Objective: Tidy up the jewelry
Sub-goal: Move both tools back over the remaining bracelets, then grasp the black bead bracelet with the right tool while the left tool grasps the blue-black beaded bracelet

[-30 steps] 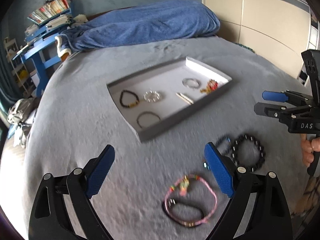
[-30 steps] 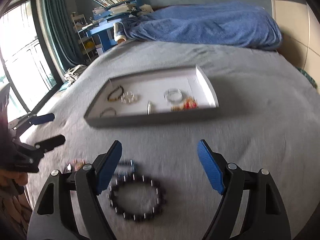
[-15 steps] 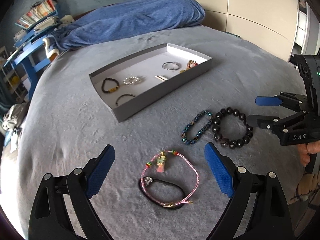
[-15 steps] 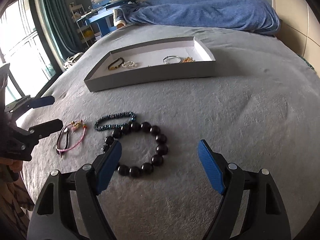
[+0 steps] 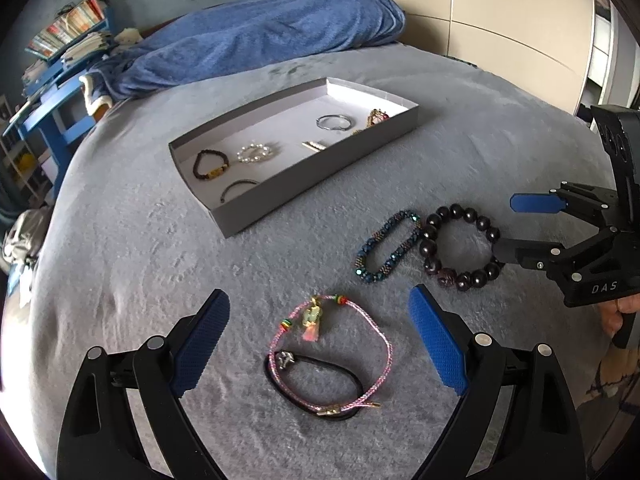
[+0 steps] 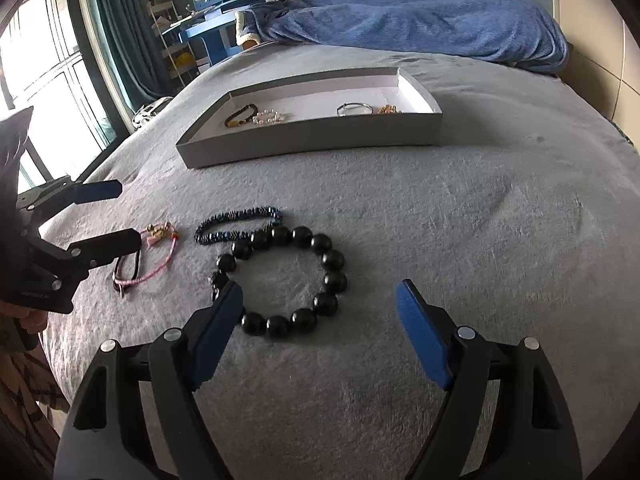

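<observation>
A grey tray (image 5: 320,176) (image 6: 316,142) lies on the bed and holds several bracelets. In front of it lie a pink cord bracelet (image 5: 370,330) (image 6: 158,266) over a black cord bracelet (image 5: 316,360), a dark blue beaded bracelet (image 5: 386,246) (image 6: 236,226) and a black large-bead bracelet (image 5: 460,246) (image 6: 280,280). My left gripper (image 5: 320,340) (image 6: 110,216) is open, low around the pink and black cord bracelets. My right gripper (image 6: 320,328) (image 5: 508,226) is open, just behind the black large-bead bracelet.
The bed has a grey fleece cover (image 5: 120,240). A blue blanket (image 5: 260,36) (image 6: 420,20) is heaped at the far end. A blue desk with books (image 5: 56,92) stands at the far left, a window (image 6: 52,80) beside it, and a beige wardrobe (image 5: 500,20) at the right.
Both grippers have drawn back from the tray and come down towards the loose bracelets. The jaws have stayed open and nothing has been picked up.
</observation>
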Tool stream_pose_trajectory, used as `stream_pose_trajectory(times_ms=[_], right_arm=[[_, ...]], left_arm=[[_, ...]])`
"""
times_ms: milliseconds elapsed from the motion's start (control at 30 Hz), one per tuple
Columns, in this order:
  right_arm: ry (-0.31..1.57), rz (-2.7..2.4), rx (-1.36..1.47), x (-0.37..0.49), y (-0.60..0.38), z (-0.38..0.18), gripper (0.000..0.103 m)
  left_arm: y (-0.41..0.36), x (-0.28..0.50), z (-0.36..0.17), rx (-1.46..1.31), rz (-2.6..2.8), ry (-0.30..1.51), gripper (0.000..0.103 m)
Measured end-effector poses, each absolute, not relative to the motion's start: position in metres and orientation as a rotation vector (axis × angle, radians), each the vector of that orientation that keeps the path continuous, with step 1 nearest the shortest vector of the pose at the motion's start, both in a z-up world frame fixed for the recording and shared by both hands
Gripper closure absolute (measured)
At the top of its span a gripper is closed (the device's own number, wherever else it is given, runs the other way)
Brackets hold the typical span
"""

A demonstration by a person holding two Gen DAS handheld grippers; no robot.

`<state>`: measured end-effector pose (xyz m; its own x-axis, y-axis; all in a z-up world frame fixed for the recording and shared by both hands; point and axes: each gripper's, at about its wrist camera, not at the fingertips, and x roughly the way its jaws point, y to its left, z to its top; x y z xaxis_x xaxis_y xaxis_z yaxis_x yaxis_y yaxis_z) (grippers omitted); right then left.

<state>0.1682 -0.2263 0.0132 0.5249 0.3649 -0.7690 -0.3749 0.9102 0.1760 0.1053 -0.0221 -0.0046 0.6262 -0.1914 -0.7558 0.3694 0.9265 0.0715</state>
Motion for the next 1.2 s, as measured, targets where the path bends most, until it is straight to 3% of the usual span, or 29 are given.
stream_pose_trajectory(times_ms=[333,600,933,1067,1200], right_arm=[[0.936,0.469,-0.051,0.152,-0.23,0.003,0.025],[0.919,0.46,-0.025,0.161,-0.223,0.009,0.033],[0.965,0.387,-0.027,0.19,-0.214,-0.006,0.066],[0.95,0.365,-0.056,0.19,-0.217,-0.005,0.089],[0.944,0.353,-0.041,0.19,-0.226,-0.005,0.089]], left_arm=[[-0.021,0.101,-0.012,0.232,-0.329,0.85,0.012],[-0.025,0.099,-0.009,0.245,-0.353,0.832,0.012],[-0.029,0.114,-0.008,0.226,-0.345,0.835,0.013],[-0.039,0.129,-0.008,0.219,-0.354,0.834,0.016],[-0.046,0.149,-0.014,0.197,-0.345,0.857,0.027]])
